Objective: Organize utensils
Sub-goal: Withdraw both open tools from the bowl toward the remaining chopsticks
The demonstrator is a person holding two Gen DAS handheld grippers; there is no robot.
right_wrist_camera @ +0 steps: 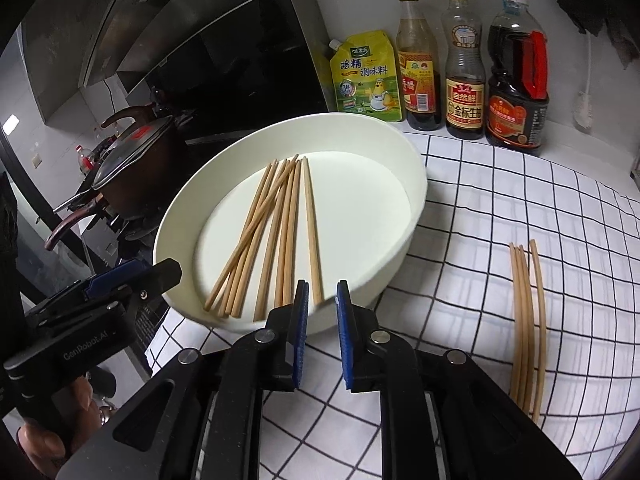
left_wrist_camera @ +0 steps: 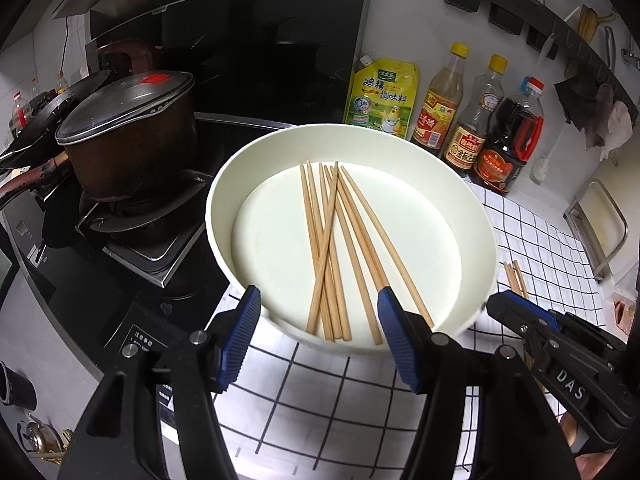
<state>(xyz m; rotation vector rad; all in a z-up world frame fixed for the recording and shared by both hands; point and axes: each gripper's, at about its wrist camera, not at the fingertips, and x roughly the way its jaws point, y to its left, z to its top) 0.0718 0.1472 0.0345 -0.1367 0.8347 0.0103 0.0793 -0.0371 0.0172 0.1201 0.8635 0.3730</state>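
Kitchen worktop under checked cloth, bottles at wall. White bowl beside stove holds loose chopsticks; four more lie on cloth, well apart. Left hand-held gripper wide over bowl's near rim, empty. Right hand-held gripper narrow, empty.

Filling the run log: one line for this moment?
left gripper open over round white bowl | right gripper empty | wooden chopsticks in bowl | sorted chopsticks on checked cloth

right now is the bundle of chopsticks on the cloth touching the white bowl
Apart. The right wrist view shows the chopsticks on the cloth lying well to the right of the white bowl, with bare checked cloth between them.
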